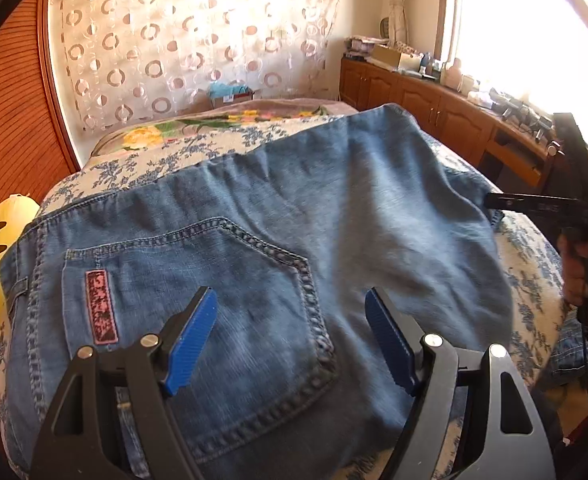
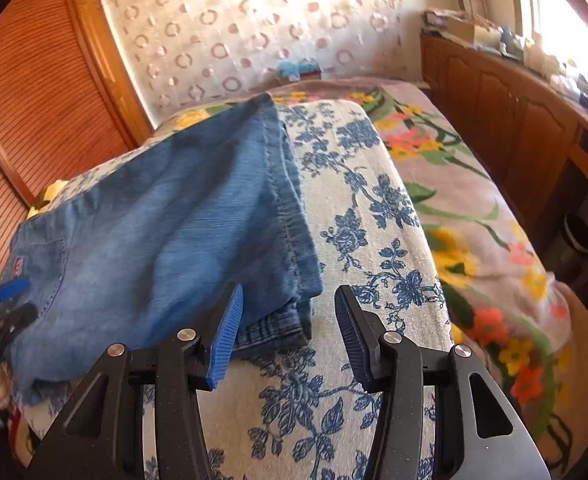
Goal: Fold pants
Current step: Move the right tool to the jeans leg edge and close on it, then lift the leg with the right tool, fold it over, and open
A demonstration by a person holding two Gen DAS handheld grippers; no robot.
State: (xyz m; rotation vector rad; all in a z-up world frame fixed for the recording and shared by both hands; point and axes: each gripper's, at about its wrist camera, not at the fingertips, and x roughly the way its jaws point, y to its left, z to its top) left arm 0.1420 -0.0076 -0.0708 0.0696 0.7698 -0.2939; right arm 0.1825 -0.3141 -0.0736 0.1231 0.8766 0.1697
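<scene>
Left wrist view: the left gripper point(image 1: 292, 336) hovers with its fingers wide apart and nothing between them; the jeans point(image 1: 294, 216) lie below and beyond the fingertips, with the back pocket point(image 1: 198, 304) under the left finger. The jeans are spread flat on the flowered bedspread point(image 1: 533, 276), seat side up, apparently already doubled leg over leg, which would leave a flat panel ready for the next fold.

Right wrist view: the right gripper point(image 2: 288, 332) has its fingers partly apart and clamped on nothing. The stacked corner of the jeans, with its seamed edge point(image 2: 294, 216), sits just ahead of the left finger and reaches into the gap between the two pads, without either pad pressing on it. Bare bedspread lies under the right finger.

Judgement: both grippers stand free of the cloth, likely between grasps. The right one appears lined up on the near corner for the next lift
</scene>
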